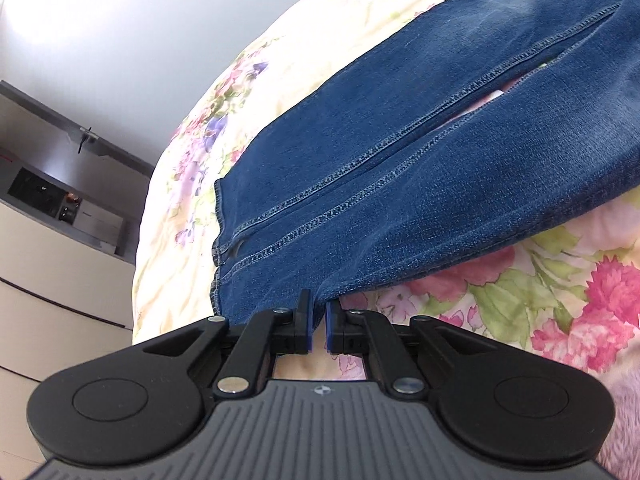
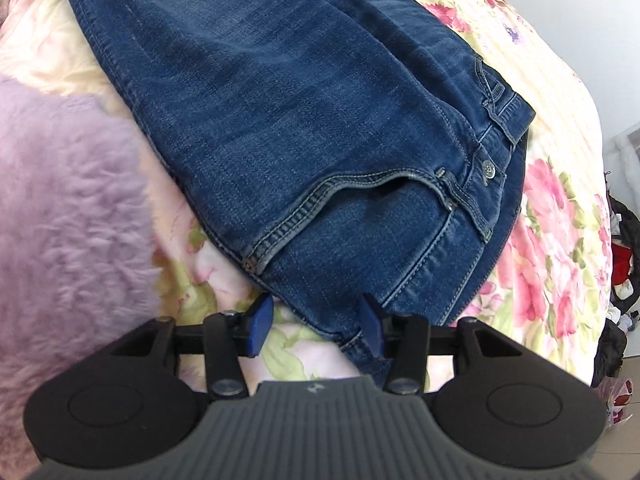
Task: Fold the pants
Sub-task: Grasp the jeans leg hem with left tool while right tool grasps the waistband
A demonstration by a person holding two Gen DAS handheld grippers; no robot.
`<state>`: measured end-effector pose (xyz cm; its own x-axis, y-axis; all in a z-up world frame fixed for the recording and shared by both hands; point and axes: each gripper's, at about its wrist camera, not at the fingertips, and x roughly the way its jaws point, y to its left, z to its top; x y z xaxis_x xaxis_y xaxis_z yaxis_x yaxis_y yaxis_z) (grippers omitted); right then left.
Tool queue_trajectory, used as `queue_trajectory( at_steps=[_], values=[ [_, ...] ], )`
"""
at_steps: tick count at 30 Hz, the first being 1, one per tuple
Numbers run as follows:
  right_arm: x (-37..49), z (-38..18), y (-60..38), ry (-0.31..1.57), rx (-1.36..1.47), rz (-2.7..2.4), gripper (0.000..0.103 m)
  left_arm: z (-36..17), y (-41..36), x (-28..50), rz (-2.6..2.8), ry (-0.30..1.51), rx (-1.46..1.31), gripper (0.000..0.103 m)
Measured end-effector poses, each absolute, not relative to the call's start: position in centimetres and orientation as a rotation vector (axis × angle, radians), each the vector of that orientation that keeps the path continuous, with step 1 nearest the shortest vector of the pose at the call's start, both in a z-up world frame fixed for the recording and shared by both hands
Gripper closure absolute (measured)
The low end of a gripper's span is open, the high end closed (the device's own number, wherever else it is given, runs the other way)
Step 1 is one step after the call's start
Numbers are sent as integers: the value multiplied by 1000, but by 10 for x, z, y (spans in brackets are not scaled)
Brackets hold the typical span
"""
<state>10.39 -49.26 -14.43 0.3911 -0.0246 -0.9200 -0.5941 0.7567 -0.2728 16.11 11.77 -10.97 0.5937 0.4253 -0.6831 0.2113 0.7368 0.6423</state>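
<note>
Blue jeans (image 1: pixel 400 160) lie on a floral bedspread (image 1: pixel 560 300), the two legs side by side with their hems at the left. My left gripper (image 1: pixel 318 310) is shut on the near corner of the closer leg, and denim runs down between its blue pads. In the right wrist view the waist end of the jeans (image 2: pixel 300 120) shows its front pocket, button and belt loops. My right gripper (image 2: pixel 316 318) stands open at the near waist edge. Its right pad (image 2: pixel 372 328) rests against the denim; its left pad (image 2: pixel 258 326) is over the bedspread (image 2: pixel 552 200).
A fluffy lilac cushion (image 2: pixel 68 200) lies left of the jeans' waist, close to the right gripper. A pale chest of drawers (image 1: pixel 60 280) stands beyond the bed's edge, with a white wall behind. Dark and red clothes (image 2: pixel 620 260) are heaped past the bed's right side.
</note>
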Motion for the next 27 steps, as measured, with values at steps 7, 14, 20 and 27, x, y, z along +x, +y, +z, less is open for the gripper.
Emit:
queue_trajectory(
  at_steps=[7,14,20,27],
  values=[
    [95,-150,-484,1050,-698,384,85,-106,115,166,165,953,735,97],
    [77,-107,-488,922,-689,359,102,-86,126,168,188,899,616,98],
    [94,-45,-497,759,-631,247,102,-50,134,188,200,848,504,98],
    [177,-5,-494,688,-566,127,102,-35,135,249,242,842,460,100]
  ],
)
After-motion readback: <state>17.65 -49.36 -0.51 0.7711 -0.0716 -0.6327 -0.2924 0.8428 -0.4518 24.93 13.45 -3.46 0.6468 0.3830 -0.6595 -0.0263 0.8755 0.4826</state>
